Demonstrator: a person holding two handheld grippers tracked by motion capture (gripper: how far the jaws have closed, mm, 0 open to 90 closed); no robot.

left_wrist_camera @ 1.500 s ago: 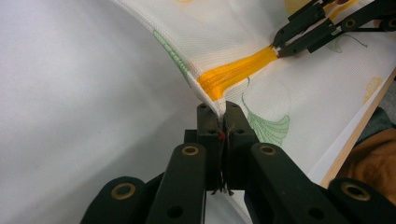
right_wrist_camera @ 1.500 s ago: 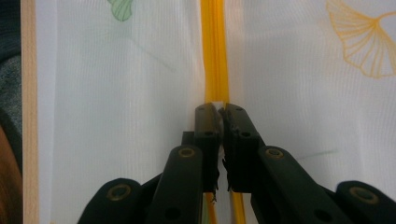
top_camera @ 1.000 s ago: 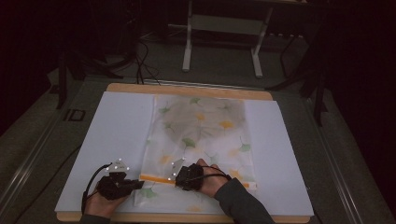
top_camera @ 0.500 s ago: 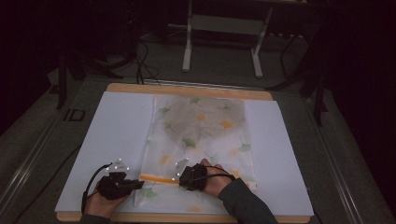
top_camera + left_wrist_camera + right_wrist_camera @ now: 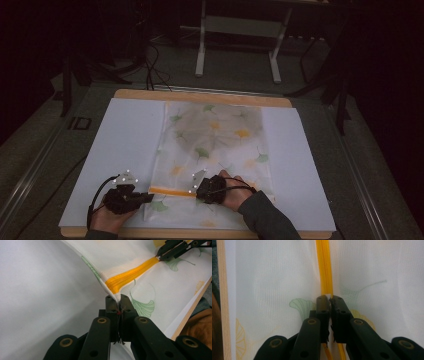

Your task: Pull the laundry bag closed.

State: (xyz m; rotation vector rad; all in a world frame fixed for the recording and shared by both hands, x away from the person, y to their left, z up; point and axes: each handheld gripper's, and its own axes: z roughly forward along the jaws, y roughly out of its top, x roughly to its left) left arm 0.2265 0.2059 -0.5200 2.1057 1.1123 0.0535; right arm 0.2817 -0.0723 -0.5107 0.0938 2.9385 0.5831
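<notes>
Dark floor and metal stand legs surround the wooden table (image 5: 200, 95), whose top lies under a white sheet (image 5: 125, 145). Near the table's front edge, the left gripper (image 5: 145, 198) has its jaws clamped on the left end of the mesh laundry bag (image 5: 220, 140), right at the start of its orange zipper (image 5: 172, 191). Farther along, the right gripper (image 5: 197, 189) has its jaws together on the zipper; the slider itself is hidden between them. Both forearms are cut off at the bottom.
</notes>
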